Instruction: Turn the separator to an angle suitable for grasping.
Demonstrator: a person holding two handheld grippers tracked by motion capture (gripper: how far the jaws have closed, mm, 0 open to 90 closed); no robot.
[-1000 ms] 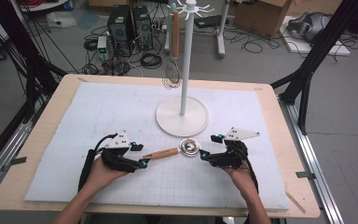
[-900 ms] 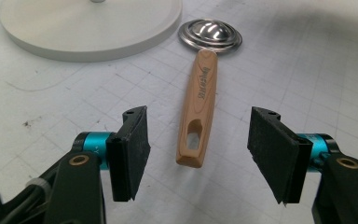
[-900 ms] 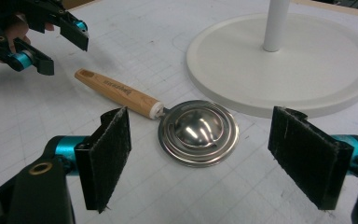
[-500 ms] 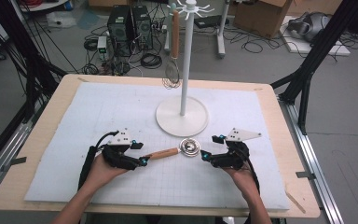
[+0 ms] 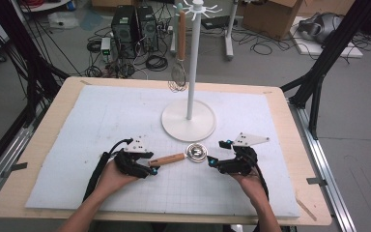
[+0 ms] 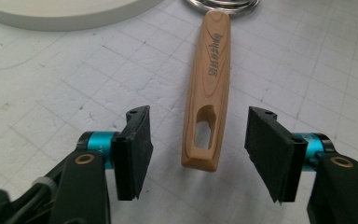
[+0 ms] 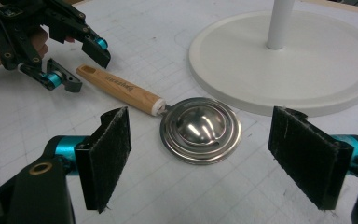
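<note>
Skimmer [image 5: 183,155] lies flat on the white gridded mat [image 5: 101,125] of the worktop [image 5: 67,87], just in front of the round base of the white hanging stand [image 5: 189,120]. Wooden handle [image 6: 209,93] points toward the person's left; perforated metal bowl [image 7: 200,128] lies dome-up toward the right, near the stand base but apart from it.

Left gripper [image 5: 150,168]: its fingers [image 6: 133,149] straddle the slotted end of the handle, one on each side, gaps visible on both sides, no contact. Fingers released; they have just been closing, with the handle end between them.

Right gripper [image 5: 211,161]: fingers [image 7: 107,154] spread wide, released, nothing between the pads. The metal bowl sits just ahead of them, untouched.

A second utensil with a wooden handle [image 5: 179,53] hangs from the top of the stand, its wire head near the pole.
</note>
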